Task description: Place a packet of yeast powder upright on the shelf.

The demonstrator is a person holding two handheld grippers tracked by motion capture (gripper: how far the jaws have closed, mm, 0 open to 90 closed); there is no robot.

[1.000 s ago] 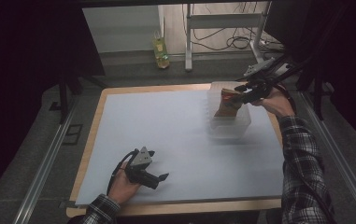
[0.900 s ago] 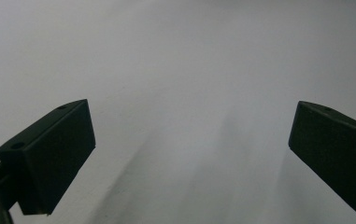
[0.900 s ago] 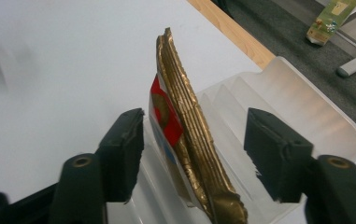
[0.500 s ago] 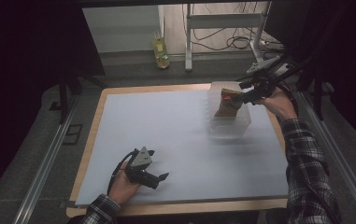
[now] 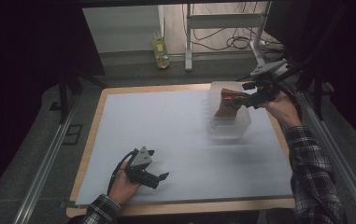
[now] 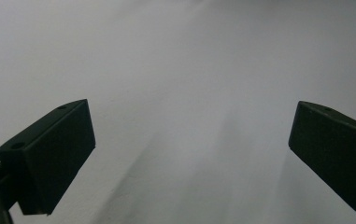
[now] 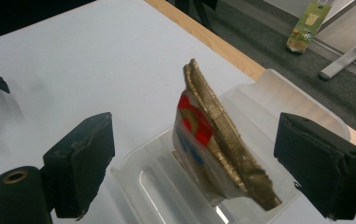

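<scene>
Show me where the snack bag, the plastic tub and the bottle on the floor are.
snack bag (image 7: pixel 203 140), right gripper view, printed front face.
plastic tub (image 5: pixel 227 128), high view, near wall.
bottle (image 5: pixel 160 48), high view, middle of body.

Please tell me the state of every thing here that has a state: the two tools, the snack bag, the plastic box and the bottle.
Left tool: open, holds nothing, low over the white table.
Right tool: open, jaws apart on both sides of the bag.
Snack bag: standing on edge inside the box, tilted.
Plastic box: open, no lid on it.
Bottle: upright on the floor beyond the table.
</scene>
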